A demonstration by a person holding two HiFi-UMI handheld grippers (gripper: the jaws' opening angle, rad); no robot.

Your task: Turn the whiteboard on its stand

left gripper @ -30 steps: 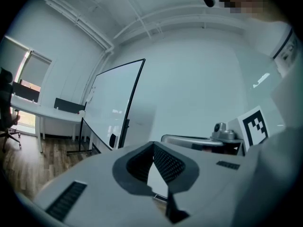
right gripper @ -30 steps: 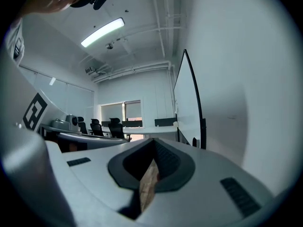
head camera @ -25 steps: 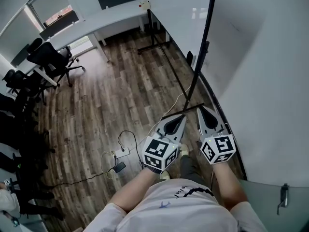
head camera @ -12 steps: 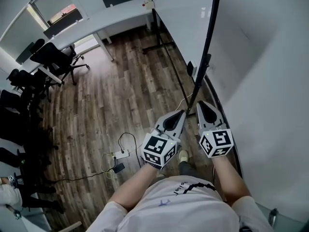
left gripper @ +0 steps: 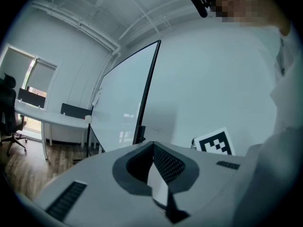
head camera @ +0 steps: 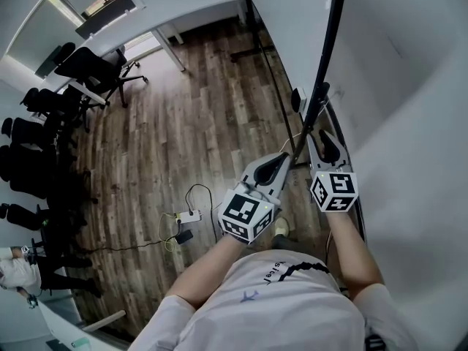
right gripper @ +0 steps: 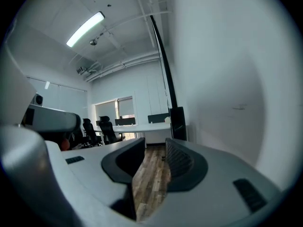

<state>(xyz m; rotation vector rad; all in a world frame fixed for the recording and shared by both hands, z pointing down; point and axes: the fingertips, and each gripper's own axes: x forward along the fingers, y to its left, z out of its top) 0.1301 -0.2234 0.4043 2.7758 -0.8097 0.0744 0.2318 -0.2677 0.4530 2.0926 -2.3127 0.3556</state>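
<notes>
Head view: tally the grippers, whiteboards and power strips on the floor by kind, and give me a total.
grippers: 2 (left gripper; right gripper, its jaws opening with nothing between them)
whiteboard: 1
power strip: 1
total: 4

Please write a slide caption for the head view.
Left tool and right tool near the whiteboard's black frame; right tool's jaws opening, nothing between them.
</notes>
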